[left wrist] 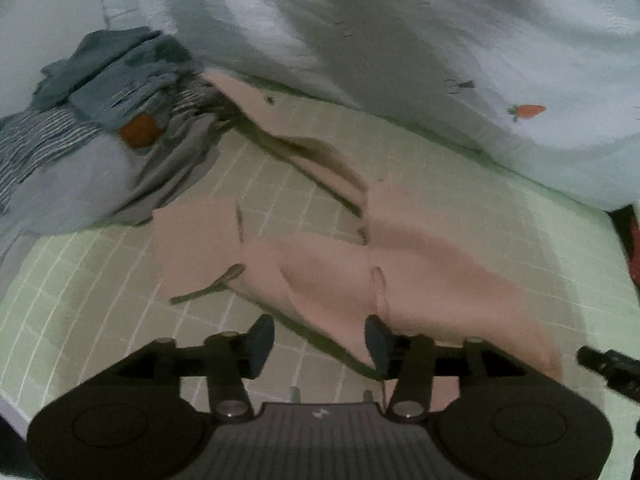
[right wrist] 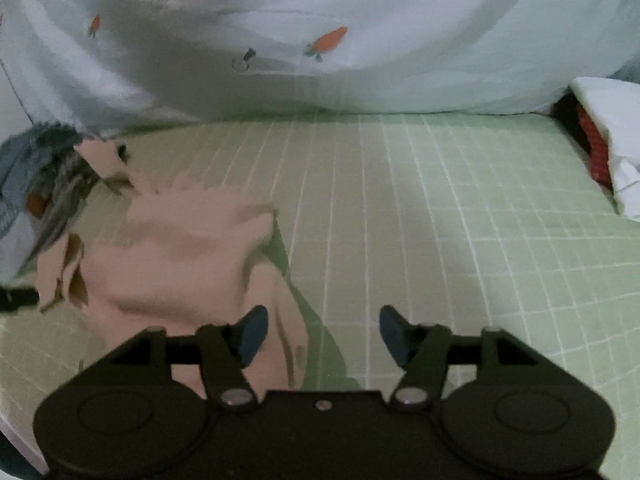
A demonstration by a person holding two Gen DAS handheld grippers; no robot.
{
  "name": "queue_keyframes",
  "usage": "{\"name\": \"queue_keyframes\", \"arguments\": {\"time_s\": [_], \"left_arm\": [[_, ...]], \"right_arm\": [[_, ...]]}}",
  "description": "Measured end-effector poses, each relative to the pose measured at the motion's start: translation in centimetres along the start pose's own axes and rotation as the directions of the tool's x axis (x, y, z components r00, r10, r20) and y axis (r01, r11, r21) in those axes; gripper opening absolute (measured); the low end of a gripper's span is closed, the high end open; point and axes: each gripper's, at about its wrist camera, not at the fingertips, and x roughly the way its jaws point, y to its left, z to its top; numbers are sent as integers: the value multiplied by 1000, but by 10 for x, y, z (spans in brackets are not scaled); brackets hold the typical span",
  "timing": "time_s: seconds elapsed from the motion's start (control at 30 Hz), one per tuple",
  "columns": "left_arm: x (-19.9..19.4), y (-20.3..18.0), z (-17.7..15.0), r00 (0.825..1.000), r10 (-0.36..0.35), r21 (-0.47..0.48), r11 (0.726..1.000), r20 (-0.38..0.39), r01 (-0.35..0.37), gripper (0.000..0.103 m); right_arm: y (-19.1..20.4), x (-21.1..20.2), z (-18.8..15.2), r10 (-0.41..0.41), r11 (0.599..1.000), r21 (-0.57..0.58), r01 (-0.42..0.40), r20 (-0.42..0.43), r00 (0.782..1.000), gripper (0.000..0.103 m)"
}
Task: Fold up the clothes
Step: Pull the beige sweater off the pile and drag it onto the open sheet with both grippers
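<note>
The left gripper shows a black body with two round discs, silver pivot screws, a ribbed grey centre panel bearing a small white logo, and dark blue-grey fingertips. The right gripper matches, with one small centre screw.

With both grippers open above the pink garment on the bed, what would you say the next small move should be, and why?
Probably lower the left gripper onto the near edge of the pink garment and close on it. Both the left and the right gripper are open and empty, the garment lies rumpled and unfolded on the green checked sheet, and its edge sits right between the left fingers.
</note>
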Motion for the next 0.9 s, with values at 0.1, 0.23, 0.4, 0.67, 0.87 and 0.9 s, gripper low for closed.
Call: {"name": "queue_keyframes", "arguments": {"time_s": [0.1, 0.23, 0.4, 0.67, 0.87, 0.9], "left_arm": [[4, 10, 0, 999, 31, -59, 998, -19, -32, 53], [13, 25, 2, 998, 47, -126, 991, -36, -51, 53], [33, 36, 16, 998, 29, -187, 981, -62, -40, 53], [92, 30, 42, 983, -1, -167, 986, -181, -30, 51], [119, 29, 51, 971, 15, -162, 985, -240, -55, 6], [120, 30, 51, 971, 16, -163, 985, -239, -56, 3]], "right_arm": [[-1, 6, 8, 51, 998, 24, -50, -7, 999, 71], [2, 21, 21, 101, 995, 24, -101, -9, 995, 76], [2, 54, 46, 172, 982, 94, -166, -51, 984, 81], [4, 137, 74, 258, 946, 250, -207, -190, 947, 78], [4, 154, 77, 283, 948, 215, -236, -224, 933, 5], [2, 148, 77, 272, 951, 206, -231, -196, 942, 5]]}}
